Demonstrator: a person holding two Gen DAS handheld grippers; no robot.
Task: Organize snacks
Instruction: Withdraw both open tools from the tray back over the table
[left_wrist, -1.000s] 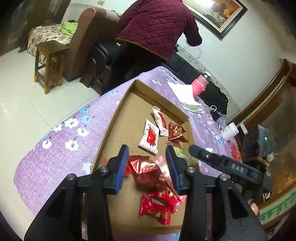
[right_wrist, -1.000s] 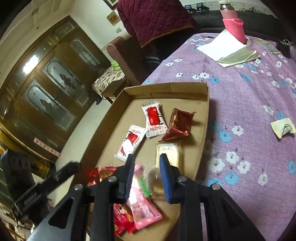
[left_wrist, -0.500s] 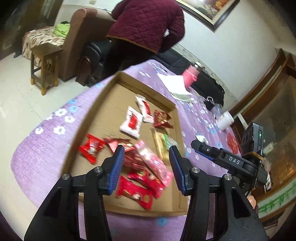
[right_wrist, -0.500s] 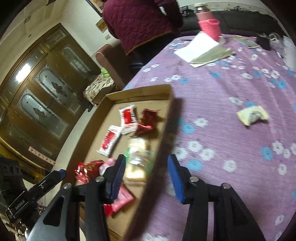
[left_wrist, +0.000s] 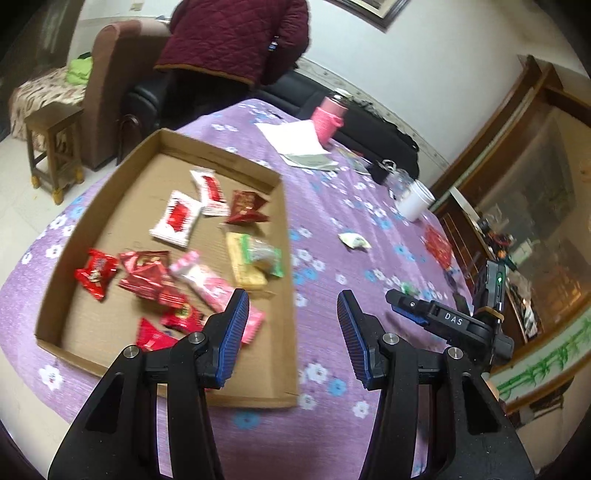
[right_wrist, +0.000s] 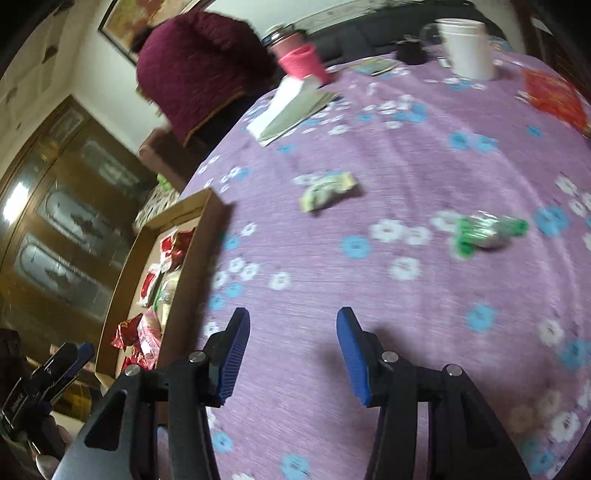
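Snacks are lying partly in the cardboard tray (left_wrist: 284, 258), partly loose on the purple flowered desk (right_wrist: 369, 280).

Both sets of tongs are hanging wide apart and gripping nothing: the left tongs (left_wrist: 291, 334) are hovering over the near right edge of the tray, the right tongs (right_wrist: 291, 350) over bare cloth just right of it. Inside the tray, red packets (left_wrist: 96, 272) are crowding the near left, a pink packet (left_wrist: 210, 282) is lying beside them, a yellow-and-green packet (left_wrist: 251, 258) is sitting by the right wall, and white-and-red packets (left_wrist: 177, 218) are resting farther back. Out on the desk, a pale green-and-white packet (right_wrist: 327, 190) and a bright green packet (right_wrist: 487, 230) are lying well apart from the tray. Far off, a white cup (right_wrist: 467, 48) and a pink bottle (left_wrist: 330, 118) are standing, and a person in a maroon jacket (left_wrist: 236, 40) is bending away.
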